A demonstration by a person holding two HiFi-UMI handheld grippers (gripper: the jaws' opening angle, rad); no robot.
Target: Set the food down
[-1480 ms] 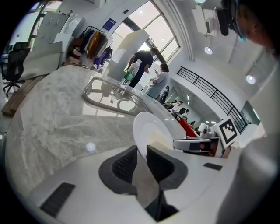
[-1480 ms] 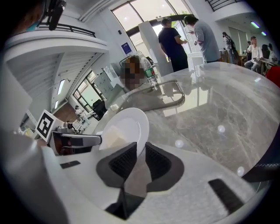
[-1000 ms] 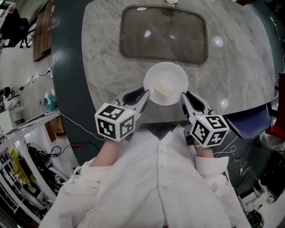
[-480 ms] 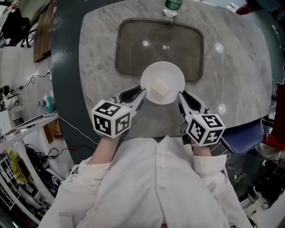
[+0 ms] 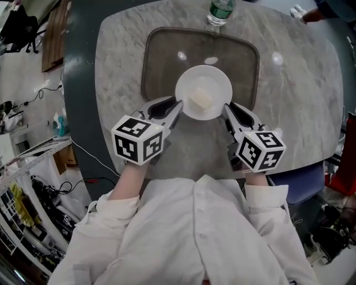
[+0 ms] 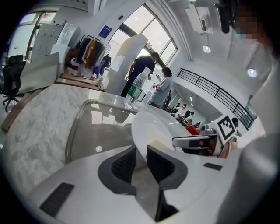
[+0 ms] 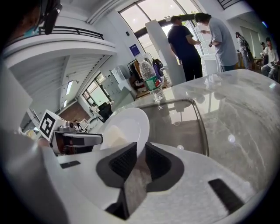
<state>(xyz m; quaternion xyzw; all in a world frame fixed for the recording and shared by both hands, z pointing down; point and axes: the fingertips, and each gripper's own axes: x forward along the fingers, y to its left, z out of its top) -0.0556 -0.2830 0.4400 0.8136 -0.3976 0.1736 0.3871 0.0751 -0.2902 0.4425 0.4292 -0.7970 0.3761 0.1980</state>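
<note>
A white plate (image 5: 203,92) carries a pale cream block of food (image 5: 202,101). It hangs over the near edge of a dark glass tray (image 5: 167,50) on the marble table (image 5: 300,83). My left gripper (image 5: 176,106) is shut on the plate's left rim and my right gripper (image 5: 227,108) is shut on its right rim. The left gripper view has the plate (image 6: 151,133) pinched between the jaws of the left gripper (image 6: 140,159). The plate (image 7: 124,127) stands the same way between the jaws of the right gripper (image 7: 140,159) in the right gripper view.
A clear water bottle (image 5: 221,11) with a green label stands at the tray's far edge. The dark floor (image 5: 83,111) runs along the table's left side. Two people (image 7: 201,39) stand beyond the table. A blue chair seat (image 5: 300,175) is at the right.
Both grippers have carried the plate forward, from the table's near edge to above the near part of the glass tray. The bottle has come into view.
</note>
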